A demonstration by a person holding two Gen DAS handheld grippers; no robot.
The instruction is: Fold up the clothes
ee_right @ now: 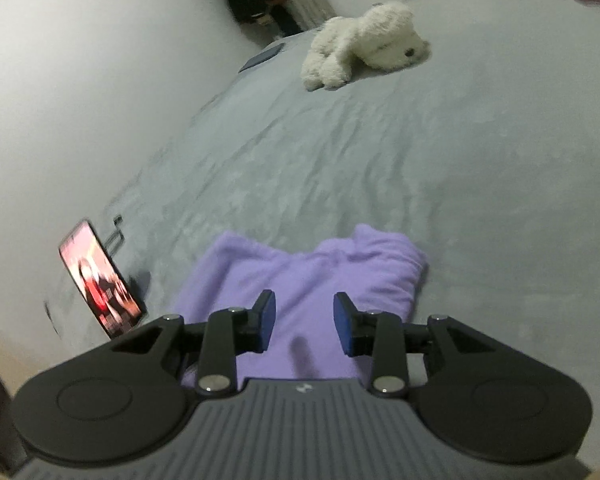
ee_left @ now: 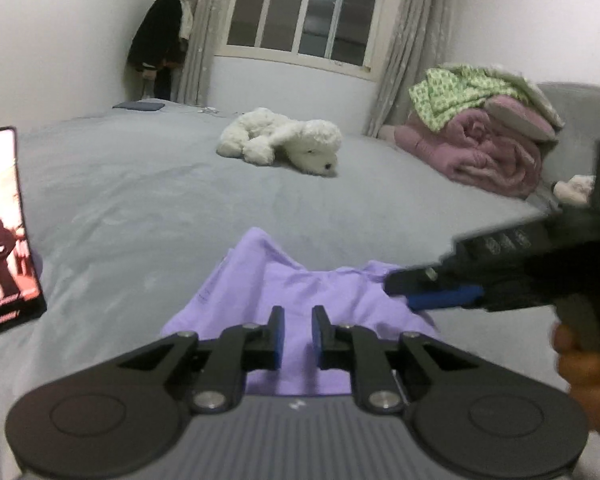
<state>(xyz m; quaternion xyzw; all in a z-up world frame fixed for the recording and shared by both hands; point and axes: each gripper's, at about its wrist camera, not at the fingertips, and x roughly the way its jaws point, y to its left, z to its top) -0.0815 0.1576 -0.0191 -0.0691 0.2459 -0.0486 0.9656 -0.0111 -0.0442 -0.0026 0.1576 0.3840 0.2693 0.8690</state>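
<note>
Our left tool (ee_left: 298,336) stands narrowly apart and our right tool (ee_right: 305,326) wider, both holding nothing, above the folded purple garment (ee_right: 300,268) on the bed (ee_right: 420,168).

Both wrist views look close down over the lilac garment (ee_left: 300,300) toward the plush dog (ee_right: 364,44).

Lilac garment (ee_left: 300,300) low in the frame on a grey bed (ee_left: 160,200). Left gripper (ee_left: 298,332) above it, jaws slightly parted, nothing between. Right gripper (ee_left: 428,290) at right edge, over the cloth. White plush dog (ee_left: 284,142) mid-frame; phone (ee_left: 4,232) at left; pink blankets (ee_left: 480,152) upper right.
</note>
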